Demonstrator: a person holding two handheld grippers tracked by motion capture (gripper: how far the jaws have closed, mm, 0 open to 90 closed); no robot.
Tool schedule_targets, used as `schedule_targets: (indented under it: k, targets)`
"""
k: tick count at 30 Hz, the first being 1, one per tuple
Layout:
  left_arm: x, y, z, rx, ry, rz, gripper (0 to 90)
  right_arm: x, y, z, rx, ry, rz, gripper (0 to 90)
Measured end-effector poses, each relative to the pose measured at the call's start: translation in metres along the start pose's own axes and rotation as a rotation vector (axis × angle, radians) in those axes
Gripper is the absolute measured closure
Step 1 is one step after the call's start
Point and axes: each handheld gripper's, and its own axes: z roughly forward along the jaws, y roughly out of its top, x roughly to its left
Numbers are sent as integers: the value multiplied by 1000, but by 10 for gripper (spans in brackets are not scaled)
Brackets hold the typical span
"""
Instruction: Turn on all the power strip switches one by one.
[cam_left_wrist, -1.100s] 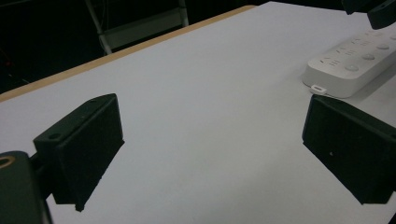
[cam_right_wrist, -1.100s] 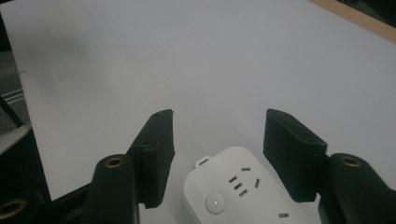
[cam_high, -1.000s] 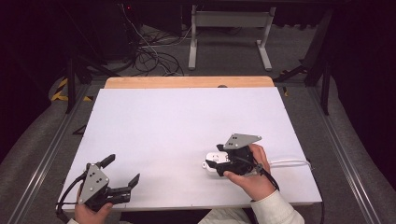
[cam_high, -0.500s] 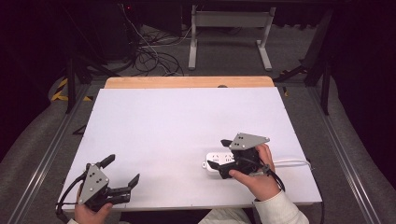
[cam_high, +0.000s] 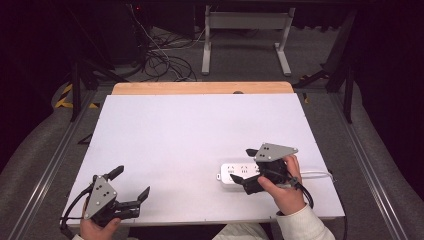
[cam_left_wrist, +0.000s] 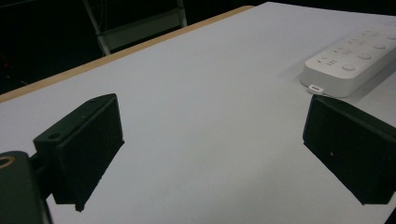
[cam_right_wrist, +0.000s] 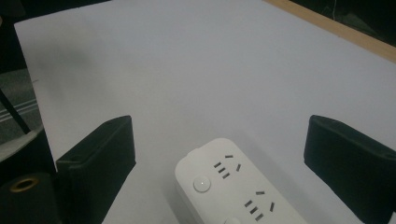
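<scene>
A white power strip (cam_high: 236, 173) lies flat on the white table (cam_high: 200, 135), between the wide-apart jaws of the right gripper (cam_high: 248, 167). In the right gripper view the strip (cam_right_wrist: 233, 186) runs up from the bottom edge, its rounded end pointing away from the camera, with a round button and socket slots on its top face. Neither black jaw touches it; bare table shows on both sides. A white cable (cam_high: 315, 174) leaves the strip's far end and passes behind the right hand (cam_high: 282, 187), which hides where cable and strip join.

The left gripper (cam_high: 131, 184) rests near the table's near edge, well apart from the strip, its jaws also spread with nothing between them. In the left gripper view the strip (cam_left_wrist: 352, 58) lies beyond the tip of the jaw at the right of the frame, near it but not touching. Open table surface lies between the two grippers.

Beyond the table's far wooden edge (cam_high: 200, 88) are a tangle of dark cables (cam_high: 160, 60) on the floor and a grey metal stand (cam_high: 245, 30).
</scene>
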Motion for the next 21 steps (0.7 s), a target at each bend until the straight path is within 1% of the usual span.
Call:
schedule_targets:
  k: [2, 4, 5, 6, 11, 13, 14, 16, 18, 21]
  targets:
    - [0, 0, 0, 0, 2, 6, 53, -2, -1, -3, -17, -10, 4, 93]
    - [0, 0, 0, -1, 1, -1, 53, -4, -2, -7, -22, -18, 6, 93]
    - [0, 0, 0, 0, 3, 5, 53, -5, -3, -8, -26, -23, 13, 93]
    - [0, 0, 0, 0, 1, 1, 52, -6, -4, -9, -32, -27, 15, 93]
    - [0, 0, 0, -2, 0, -2, 52, -12, -11, -16, -61, -34, 31, 93]
    - [1, 0, 0, -4, -4, -3, 51, -14, -15, -18, -58, -43, 27, 91]
    - [1, 0, 0, -3, -5, -2, 50, -16, -17, -20, -53, -36, 34, 83]
    - [1, 0, 0, -3, -9, -2, 49, -19, -22, -22, -74, -46, 65, 79]
    - [1, 0, 0, -4, -12, -2, 48, -23, -26, -24, -82, -62, 77, 79]
    - [1, -1, 0, -5, -18, -2, 47, -27, -33, -27, -96, -74, 83, 79]
